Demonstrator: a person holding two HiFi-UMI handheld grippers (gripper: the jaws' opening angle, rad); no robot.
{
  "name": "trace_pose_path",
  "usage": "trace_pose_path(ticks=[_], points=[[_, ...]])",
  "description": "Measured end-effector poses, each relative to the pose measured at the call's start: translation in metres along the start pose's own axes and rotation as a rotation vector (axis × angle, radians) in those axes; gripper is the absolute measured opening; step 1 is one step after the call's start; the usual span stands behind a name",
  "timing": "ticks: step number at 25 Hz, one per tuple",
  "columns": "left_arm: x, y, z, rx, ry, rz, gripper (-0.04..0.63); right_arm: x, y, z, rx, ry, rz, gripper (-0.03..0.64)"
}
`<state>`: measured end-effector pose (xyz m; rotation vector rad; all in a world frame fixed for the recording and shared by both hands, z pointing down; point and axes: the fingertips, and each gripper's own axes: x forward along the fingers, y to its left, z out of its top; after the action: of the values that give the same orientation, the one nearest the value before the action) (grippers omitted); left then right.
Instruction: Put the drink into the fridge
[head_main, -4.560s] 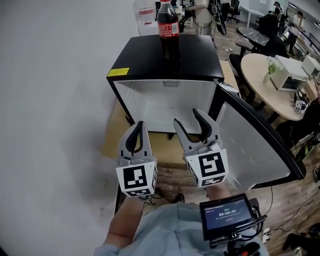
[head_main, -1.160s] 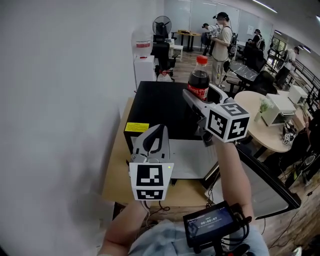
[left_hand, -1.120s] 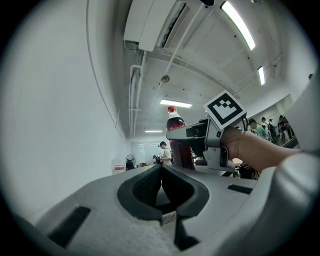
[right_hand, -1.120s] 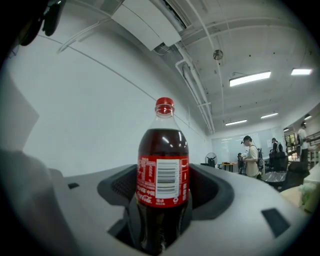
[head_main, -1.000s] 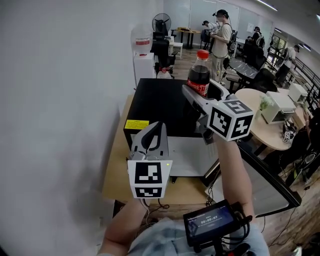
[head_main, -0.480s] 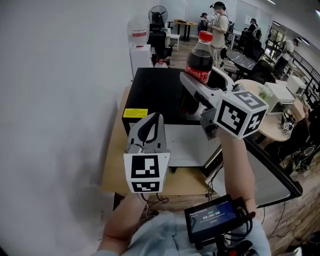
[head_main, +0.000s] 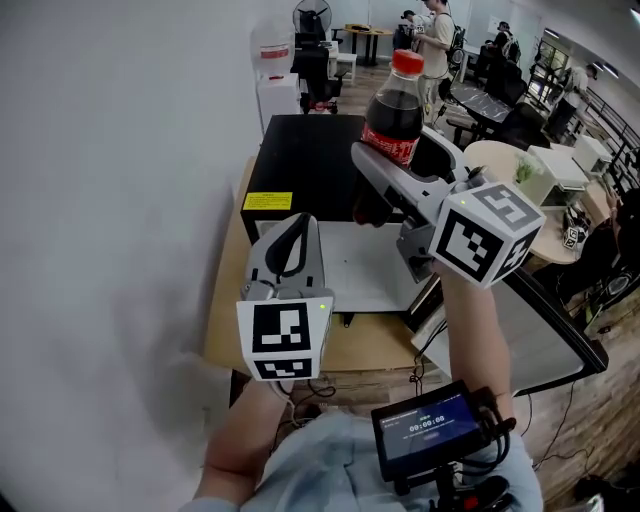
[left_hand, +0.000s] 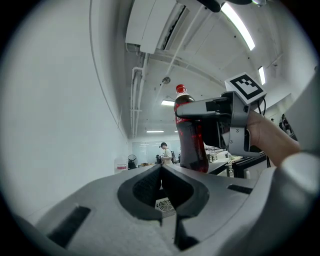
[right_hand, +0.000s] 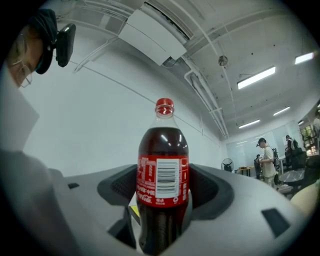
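The drink is a cola bottle (head_main: 392, 108) with a red cap and red label, upright and lifted clear of the fridge top. My right gripper (head_main: 400, 160) is shut on its lower body; in the right gripper view the bottle (right_hand: 162, 185) fills the gap between both pads. The small black fridge (head_main: 300, 165) stands below, its door (head_main: 545, 335) swung open to the right and its white inside (head_main: 365, 270) bare. My left gripper (head_main: 293, 228) hangs in front of the fridge, shut and empty. From the left gripper view the bottle (left_hand: 191, 135) shows up and to the right.
The fridge sits on a low wooden platform (head_main: 228, 330) against the white wall at left. A round table (head_main: 495, 155) with boxes stands to the right. A water dispenser (head_main: 275, 75), chairs and people are behind. A small screen (head_main: 430, 430) rides on the right forearm.
The right gripper has carried the bottle up off the fridge top and nearer to me. Seconds earlier the bottle stood on the fridge and the right gripper was open. The left gripper has hardly moved.
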<state>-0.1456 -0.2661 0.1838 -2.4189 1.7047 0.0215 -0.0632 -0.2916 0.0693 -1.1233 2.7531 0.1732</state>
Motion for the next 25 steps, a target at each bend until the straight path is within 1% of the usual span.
trace_pose_path(ticks=[5,9,15,19,25], points=[[-0.012,-0.008,-0.005,-0.004,0.014,0.003,0.009,-0.021,0.014,-0.001,0.001,-0.013,0.017,0.307],[-0.024,-0.017,-0.019,-0.012,0.024,0.004,0.009,-0.039,0.028,-0.018,0.000,-0.009,0.030,0.307],[-0.032,-0.027,-0.025,-0.012,0.034,0.020,0.009,-0.059,0.044,-0.031,0.006,-0.008,0.078,0.307],[-0.043,-0.038,-0.032,-0.011,0.046,0.031,0.009,-0.079,0.051,-0.048,0.021,-0.006,0.081,0.307],[-0.056,-0.045,-0.048,-0.034,0.072,0.053,0.009,-0.097,0.063,-0.073,0.038,0.019,0.090,0.307]])
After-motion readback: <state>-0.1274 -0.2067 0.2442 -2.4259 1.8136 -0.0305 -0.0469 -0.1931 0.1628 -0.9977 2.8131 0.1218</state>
